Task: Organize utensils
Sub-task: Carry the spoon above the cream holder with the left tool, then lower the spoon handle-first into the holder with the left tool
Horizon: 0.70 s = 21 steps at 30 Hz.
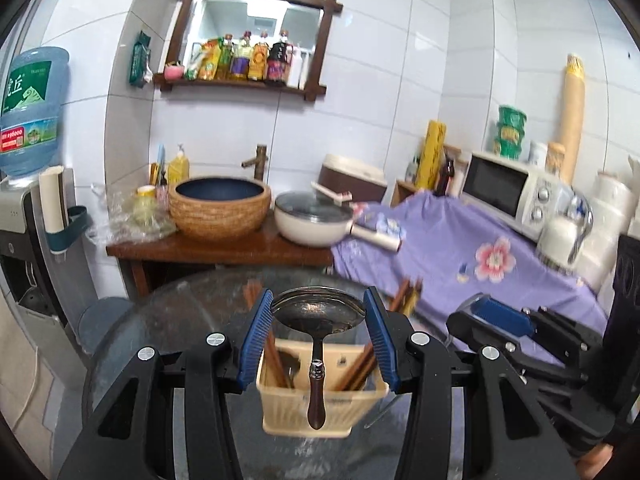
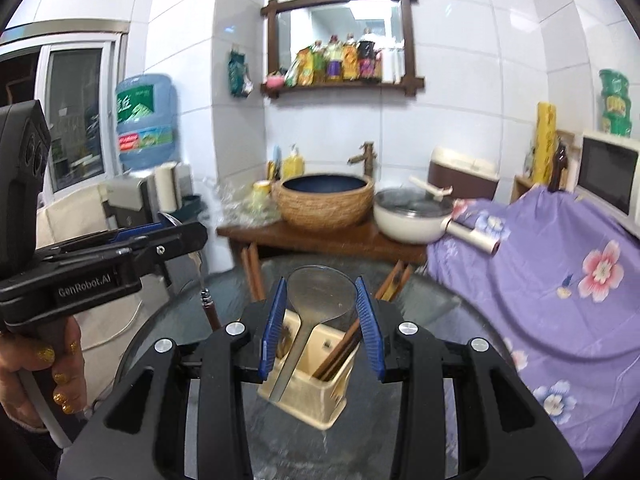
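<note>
My left gripper point(image 1: 318, 308) is shut on the bowl of a metal ladle point(image 1: 318, 314); its brown handle hangs down over a beige utensil holder point(image 1: 320, 408) with several chopsticks and a spoon in it. My right gripper point(image 2: 322, 300) is shut on the bowl of a large steel spoon point(image 2: 320, 296), whose handle hangs down in front of the same holder point(image 2: 316, 396). The left gripper also shows at the left of the right wrist view point(image 2: 188, 236), the ladle handle point(image 2: 210, 308) below it. The right gripper shows at the right of the left wrist view point(image 1: 472, 312).
The holder stands on a round glass table point(image 1: 192, 312). Behind it a wooden stand carries a woven basin point(image 1: 220, 208) and a white pan point(image 1: 312, 220). A purple flowered cloth point(image 1: 460, 248) covers a counter with a microwave point(image 1: 508, 196) at right. A water dispenser point(image 1: 28, 128) stands at left.
</note>
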Tool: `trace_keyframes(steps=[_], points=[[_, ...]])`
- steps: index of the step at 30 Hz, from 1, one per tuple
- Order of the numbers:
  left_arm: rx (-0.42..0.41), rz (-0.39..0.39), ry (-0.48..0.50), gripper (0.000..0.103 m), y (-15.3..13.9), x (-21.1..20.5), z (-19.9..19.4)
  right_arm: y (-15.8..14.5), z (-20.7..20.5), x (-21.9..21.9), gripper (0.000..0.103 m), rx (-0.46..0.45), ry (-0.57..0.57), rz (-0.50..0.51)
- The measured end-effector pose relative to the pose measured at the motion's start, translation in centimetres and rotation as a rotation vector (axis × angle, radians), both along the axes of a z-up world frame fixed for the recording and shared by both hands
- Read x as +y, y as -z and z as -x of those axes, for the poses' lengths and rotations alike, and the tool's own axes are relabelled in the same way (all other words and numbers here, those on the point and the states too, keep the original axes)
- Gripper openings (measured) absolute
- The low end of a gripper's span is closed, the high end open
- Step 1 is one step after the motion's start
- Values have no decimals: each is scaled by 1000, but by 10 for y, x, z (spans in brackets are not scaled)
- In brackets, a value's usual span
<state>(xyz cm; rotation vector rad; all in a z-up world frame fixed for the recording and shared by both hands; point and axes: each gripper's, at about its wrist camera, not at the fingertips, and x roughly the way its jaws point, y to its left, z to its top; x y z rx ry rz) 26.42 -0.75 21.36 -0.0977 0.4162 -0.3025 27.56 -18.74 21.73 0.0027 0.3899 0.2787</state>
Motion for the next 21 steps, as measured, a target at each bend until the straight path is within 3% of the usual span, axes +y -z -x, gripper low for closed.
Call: trace_keyframes(steps=[6,12,21], points=[[-33,13,-78,46,-9,-4,-31,-8,-22,2,36,-35,66,22],[6,24,-127,46,25,-2,-51,18,-39,9,36,-21,91,49],[75,13,-115,46,72,2,-55,73,-46,26,36,9,64,116]])
